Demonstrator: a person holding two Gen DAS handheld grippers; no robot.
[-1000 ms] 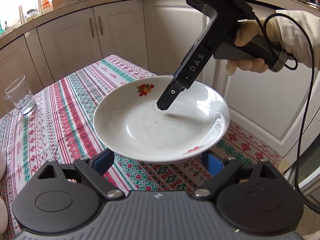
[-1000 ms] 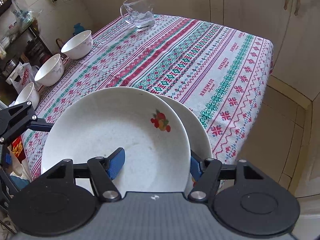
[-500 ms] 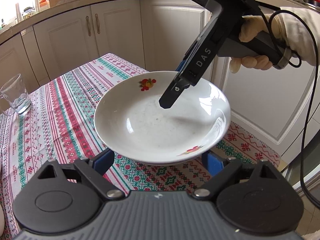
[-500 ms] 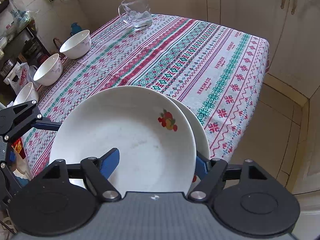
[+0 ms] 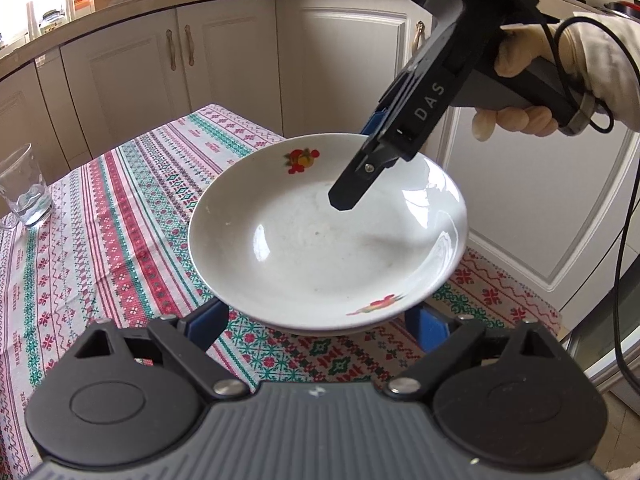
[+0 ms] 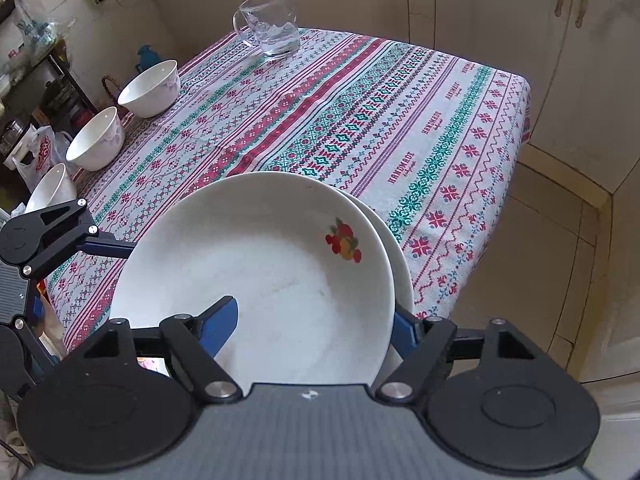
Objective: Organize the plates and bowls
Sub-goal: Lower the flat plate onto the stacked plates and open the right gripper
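A white deep plate with a red fruit motif [image 5: 320, 236] hangs over the table's near corner, and it fills the right wrist view [image 6: 264, 276]. A second white plate [image 6: 402, 276] lies just under it, its rim showing on the right. My right gripper [image 6: 314, 320] holds the top plate's rim, one blue finger [image 6: 218, 322] inside the plate and one outside. In the left wrist view its black finger [image 5: 360, 180] reaches down into the plate. My left gripper [image 5: 320, 320] is open, its blue fingers low on either side beneath the plates.
The patterned tablecloth [image 6: 360, 112] covers the table. Three white bowls [image 6: 150, 88] [image 6: 96, 142] [image 6: 52, 188] line its left edge. A glass mug [image 6: 270, 24] stands at the far end, also in the left wrist view [image 5: 24, 188]. Cream cabinets [image 5: 340, 60] surround the table.
The top plate has shifted slightly to the right over the lower plate. The right gripper has moved with it. The left gripper has stayed open under the plates.
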